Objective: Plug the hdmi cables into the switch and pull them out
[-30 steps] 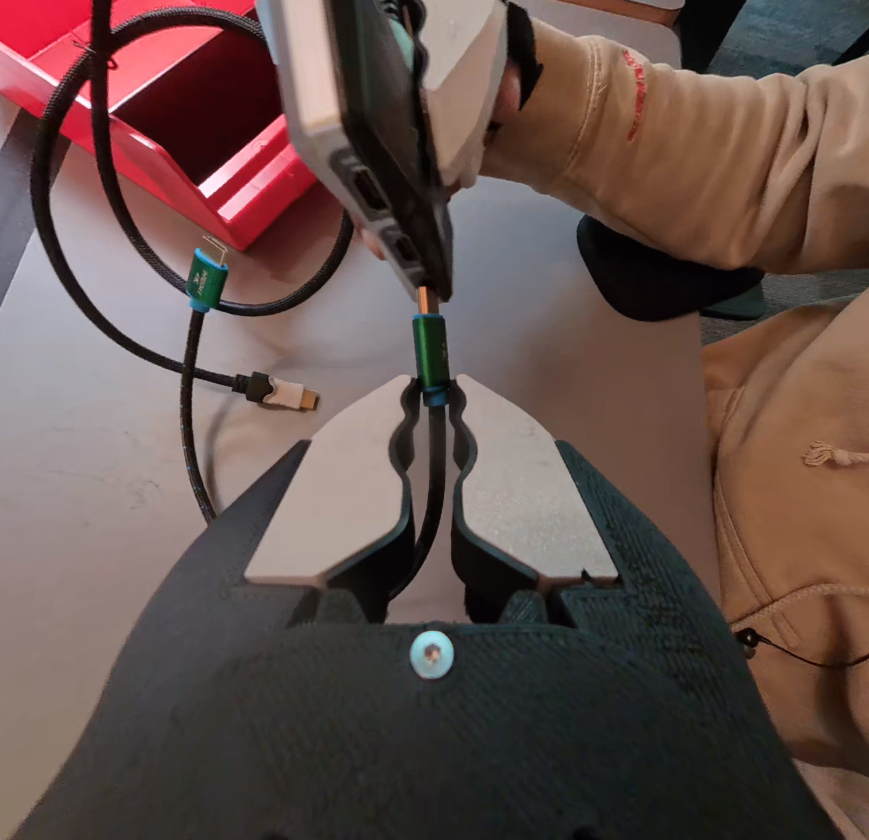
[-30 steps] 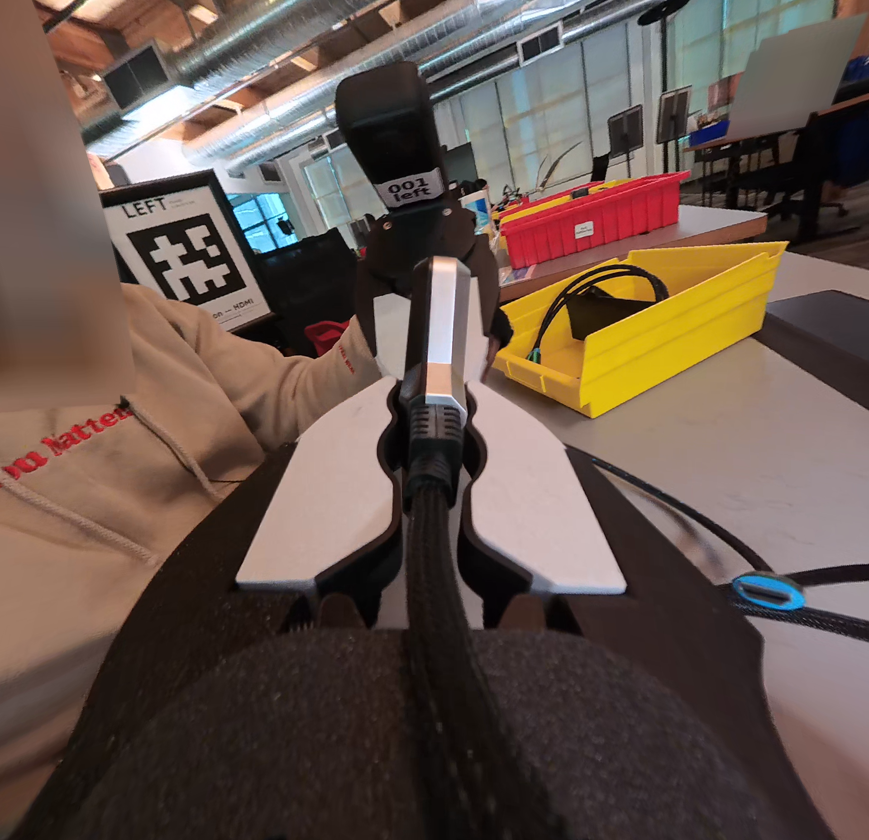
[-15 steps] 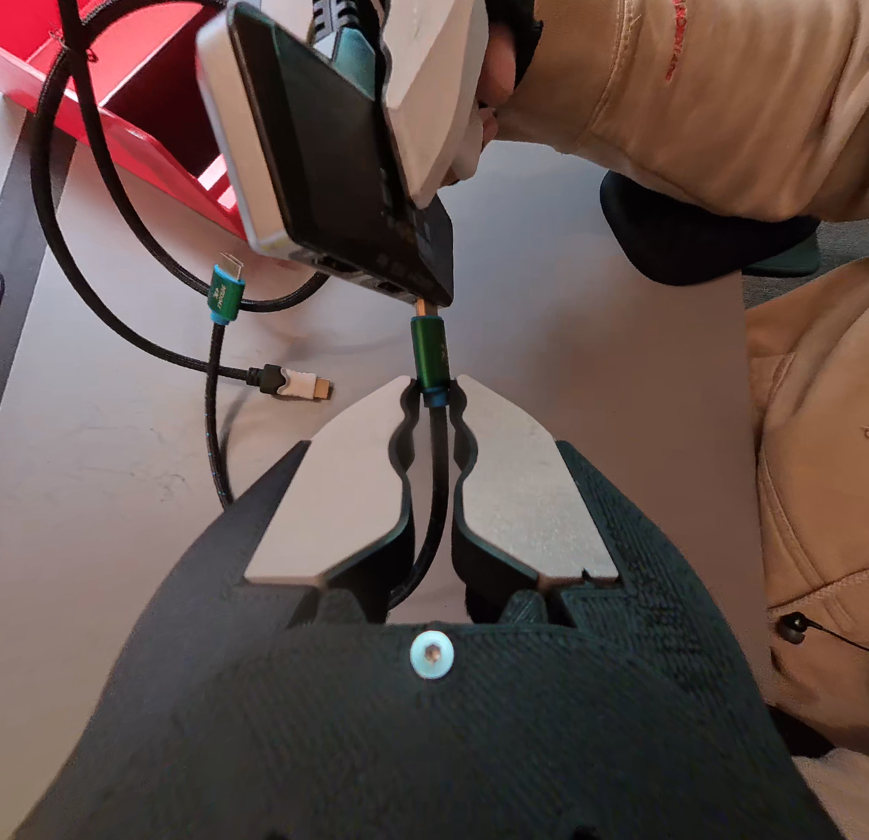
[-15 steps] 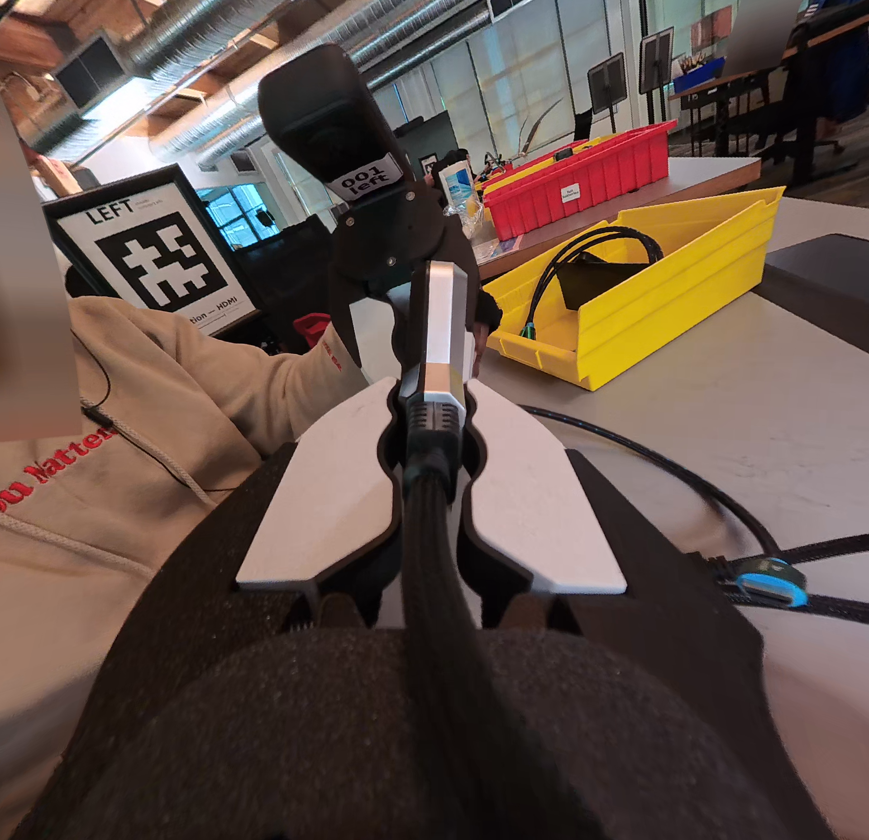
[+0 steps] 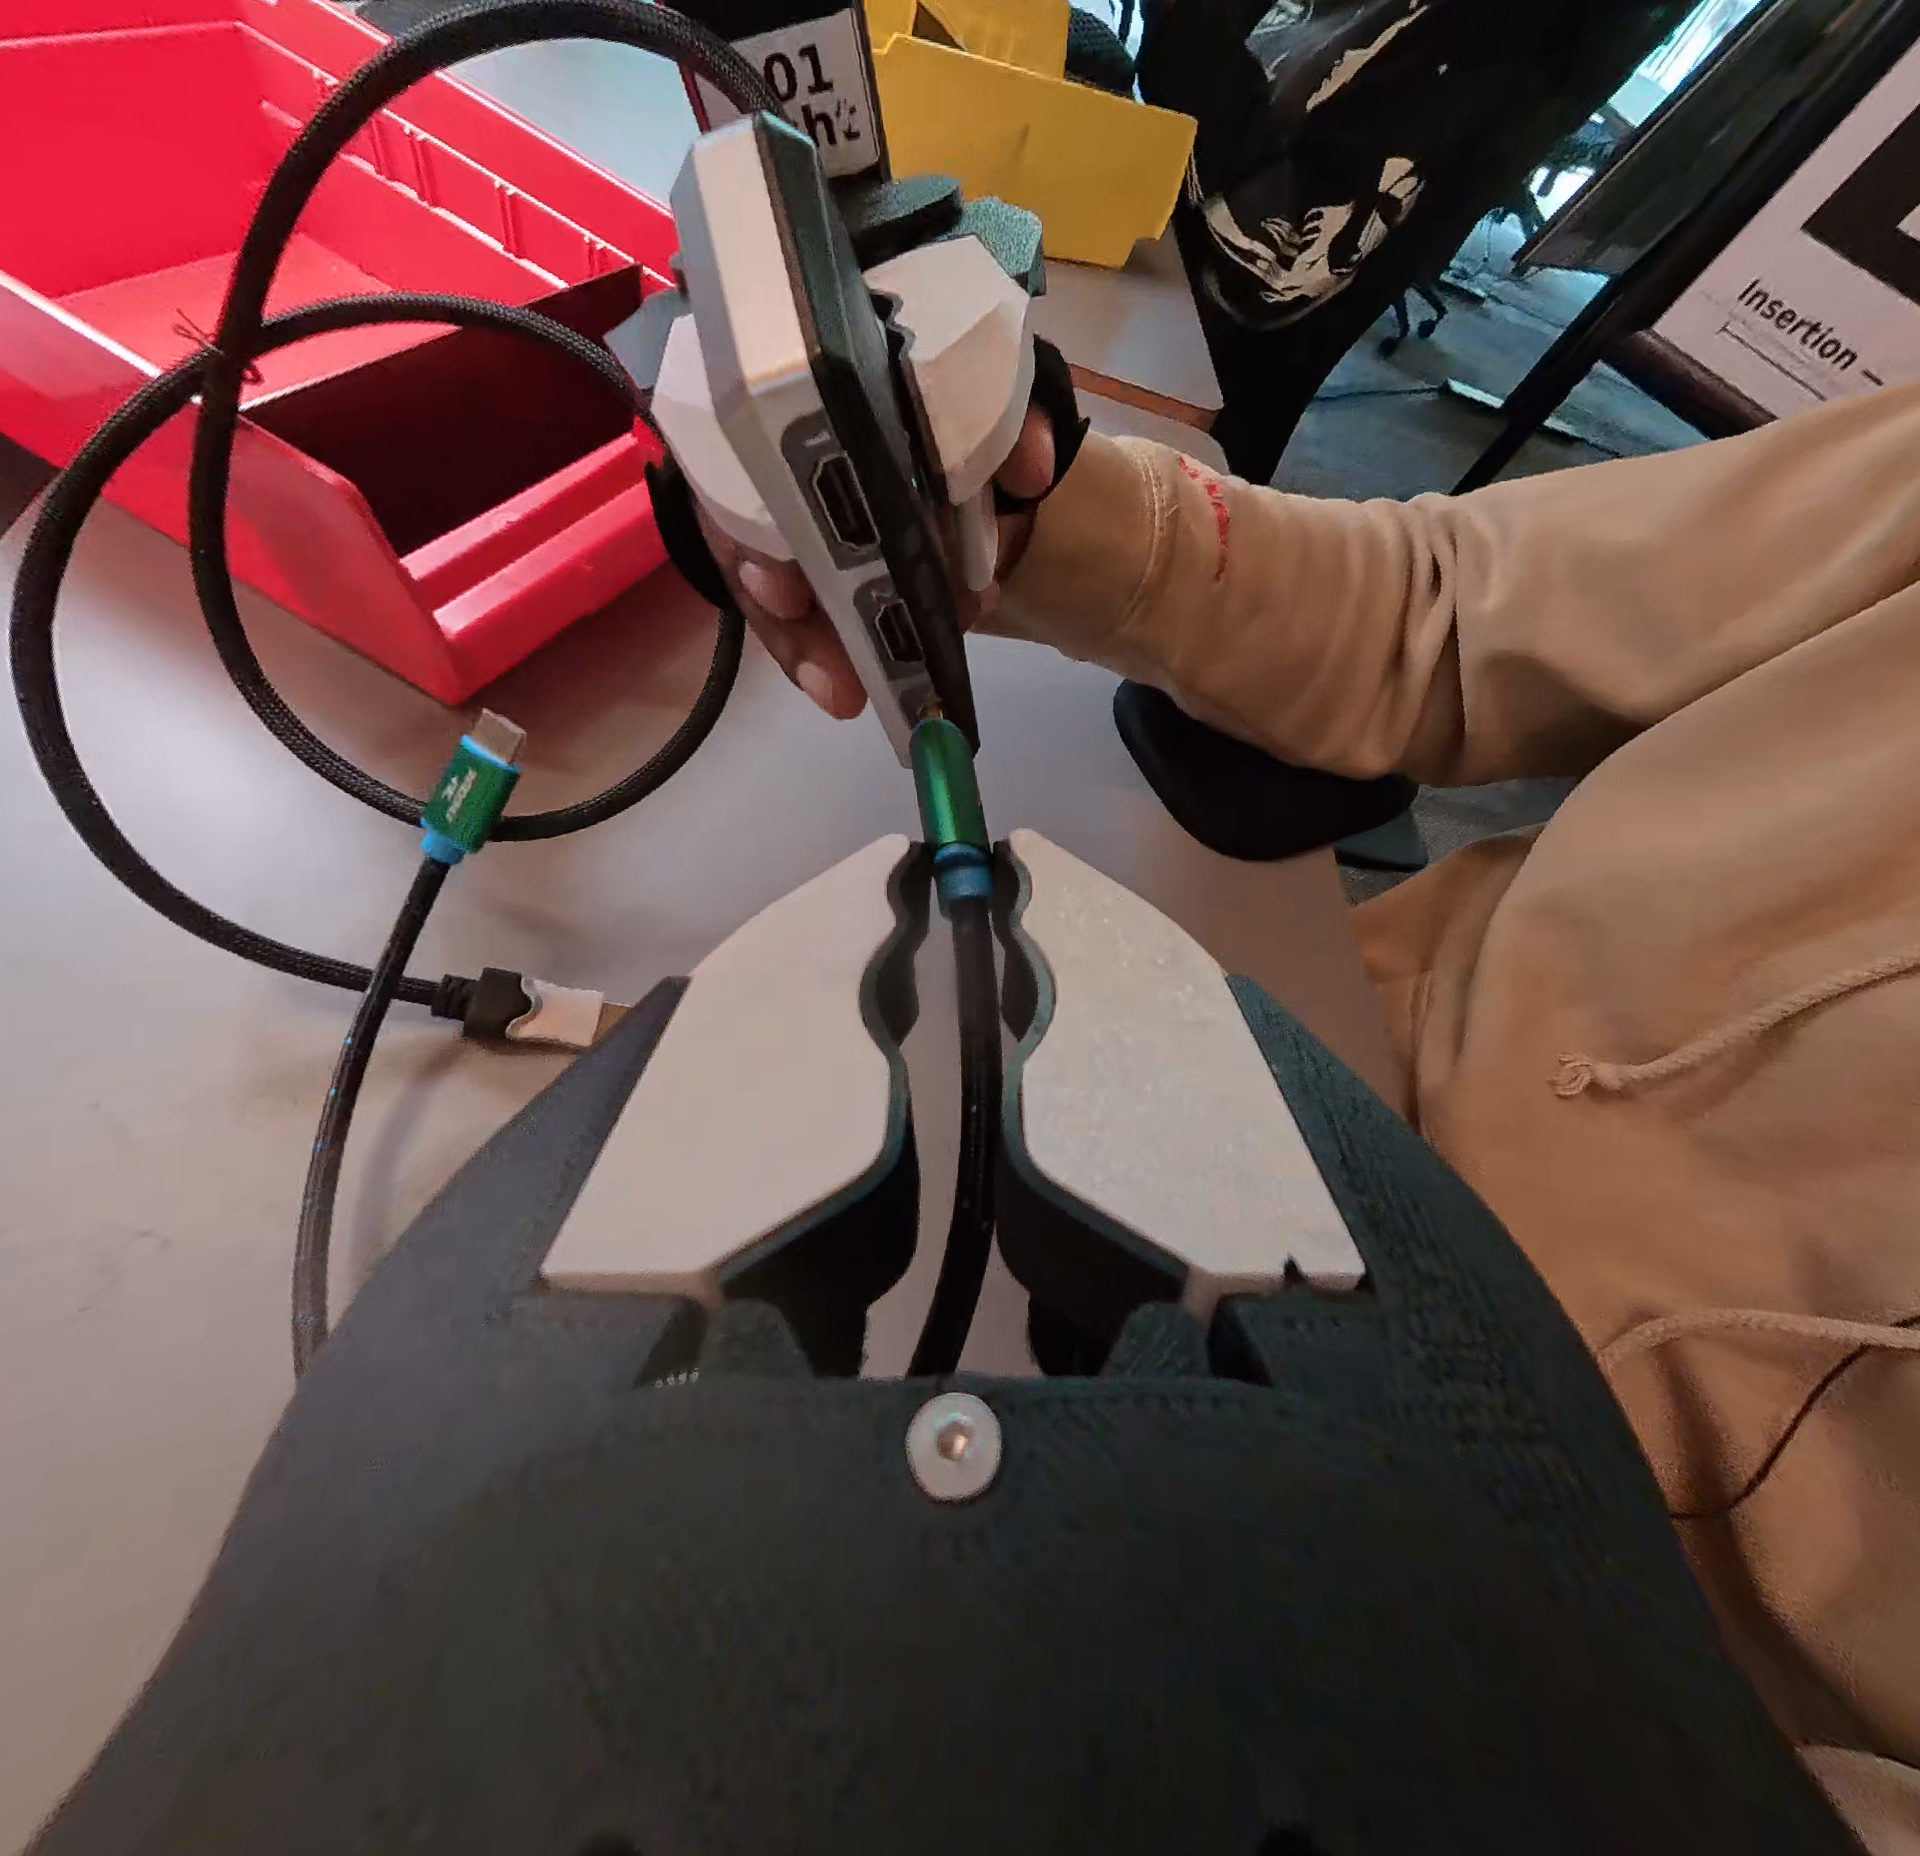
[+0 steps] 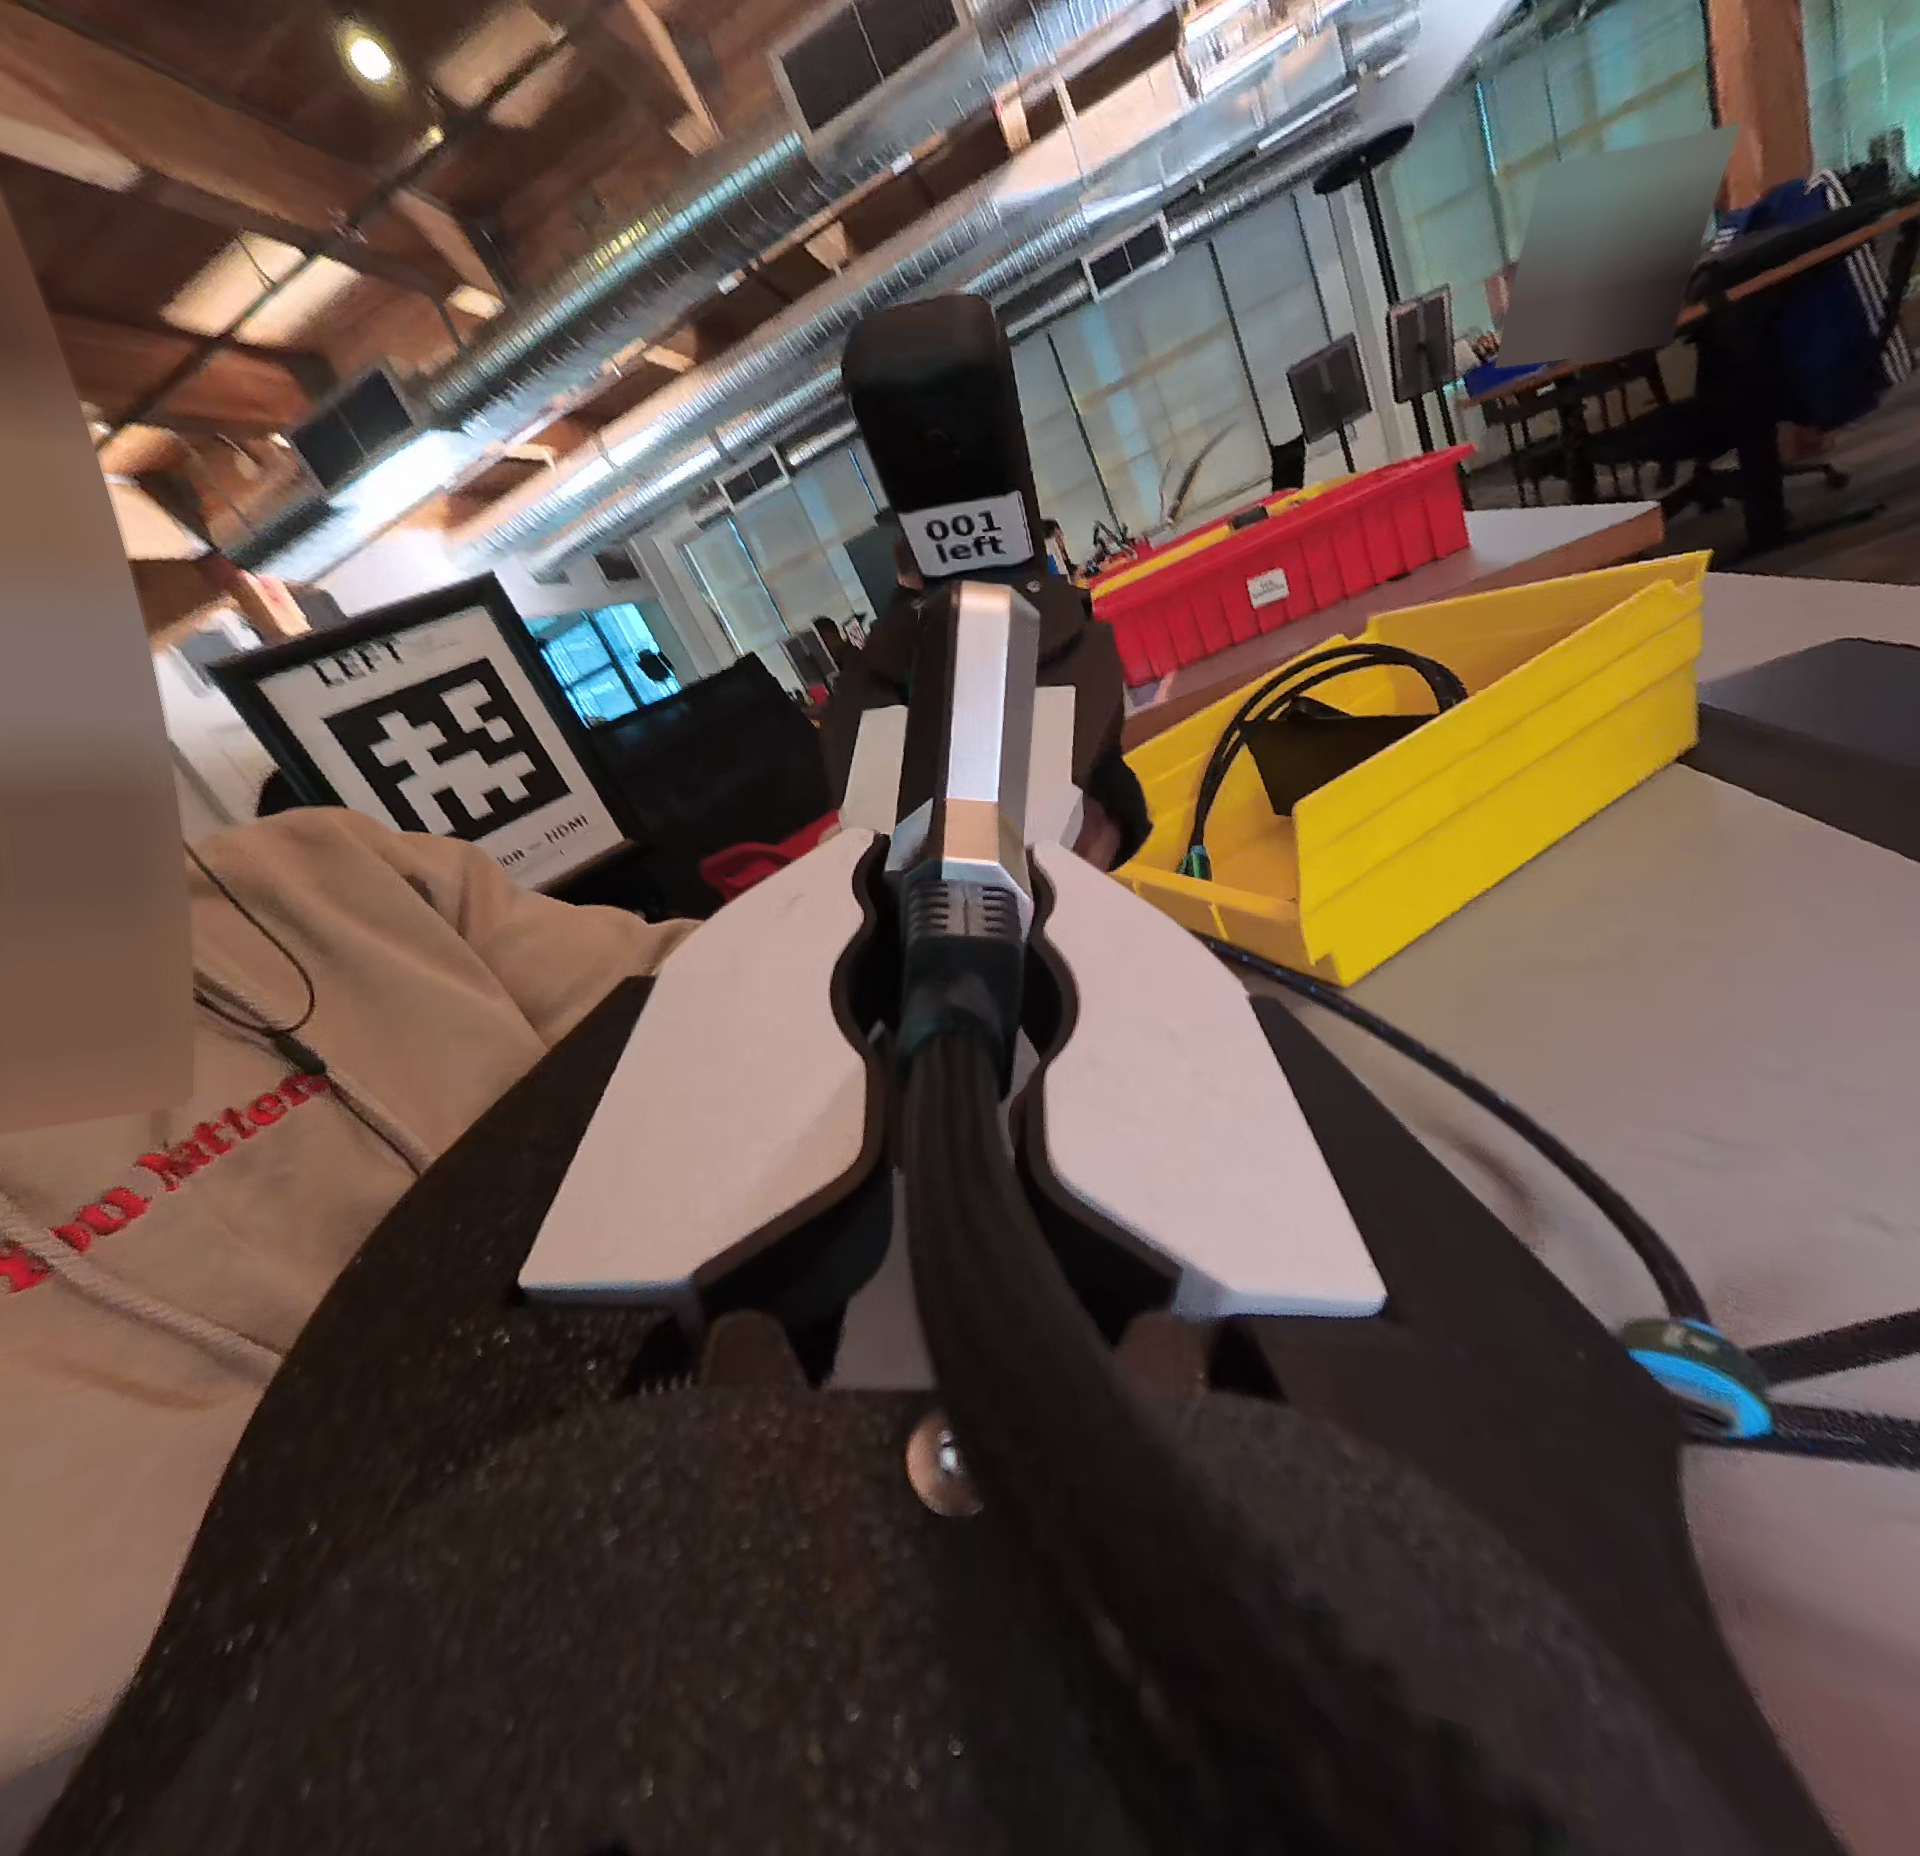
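Green metal-shelled HDMI plug [image 5: 948, 786] on black cable, clenched in the left gripper [image 5: 954, 861], meets the grey-and-black flat switch [image 5: 821, 435] at twelve o'clock, which the right gripper [image 6: 961, 861] grasps.

Switch [image 5: 821, 424]: I see a grey box, held up edgewise, two ports empty.
Green plug [image 5: 948, 791]: tip in the lowest port.
Spare green plug [image 5: 473, 790]: lying on the table.
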Tool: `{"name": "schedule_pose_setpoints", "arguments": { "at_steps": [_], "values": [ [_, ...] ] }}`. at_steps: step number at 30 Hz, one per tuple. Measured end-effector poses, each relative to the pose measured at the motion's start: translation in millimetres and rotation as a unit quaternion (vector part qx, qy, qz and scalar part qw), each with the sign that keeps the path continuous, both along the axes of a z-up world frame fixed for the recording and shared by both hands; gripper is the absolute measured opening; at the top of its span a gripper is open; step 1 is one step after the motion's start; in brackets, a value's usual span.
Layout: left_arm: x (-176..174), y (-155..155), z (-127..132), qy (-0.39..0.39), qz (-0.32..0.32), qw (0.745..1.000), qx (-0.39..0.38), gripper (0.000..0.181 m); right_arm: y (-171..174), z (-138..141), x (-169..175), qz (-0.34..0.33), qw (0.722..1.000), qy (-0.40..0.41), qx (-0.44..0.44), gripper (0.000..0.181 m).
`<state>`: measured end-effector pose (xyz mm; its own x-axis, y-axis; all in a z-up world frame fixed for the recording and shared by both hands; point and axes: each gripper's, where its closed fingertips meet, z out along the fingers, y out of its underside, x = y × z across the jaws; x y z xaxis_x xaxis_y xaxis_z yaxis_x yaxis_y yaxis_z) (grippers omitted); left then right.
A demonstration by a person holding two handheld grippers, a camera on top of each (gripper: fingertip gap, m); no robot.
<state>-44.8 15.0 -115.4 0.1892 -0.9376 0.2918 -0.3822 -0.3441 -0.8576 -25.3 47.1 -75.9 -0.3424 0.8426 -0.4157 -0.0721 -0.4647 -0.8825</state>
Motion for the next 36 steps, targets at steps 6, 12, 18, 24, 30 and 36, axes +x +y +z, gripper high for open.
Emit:
{"name": "schedule_pose_setpoints", "arguments": {
  "at_steps": [6,12,18,24,30,36],
  "values": [
    [12.0,-0.5,-9.6,0.017,-0.005,1.0,0.001,0.012,4.3,3.2,2.1,0.015,0.999,0.029,-0.036,0.022],
    [6.0,3.4,-4.7,-0.003,0.012,1.0,-0.015,0.012,4.0,3.1,-0.4,-0.007,1.0,-0.009,-0.009,0.023],
    [-4.2,3.1,10.4,-0.036,0.011,0.999,-0.023,0.012,0.4,0.1,-1.5,-0.018,0.998,-0.052,0.035,0.025],
    [-9.3,3.7,8.2,-0.034,0.011,0.999,-0.026,0.012,-5.7,-22.8,-2.1,-0.008,0.987,-0.138,0.081,0.028],
    [-13.1,1.8,1.8,-0.005,0.011,1.0,-0.019,0.011,-16.7,-30.1,-5.7,0.025,0.986,-0.139,0.085,0.022],
    [-16.4,9.6,-3.9,0.003,0.032,0.999,-0.027,0.011,-9.0,-36.9,-12.4,0.004,0.989,-0.13,0.071,0.022]
  ]
}}
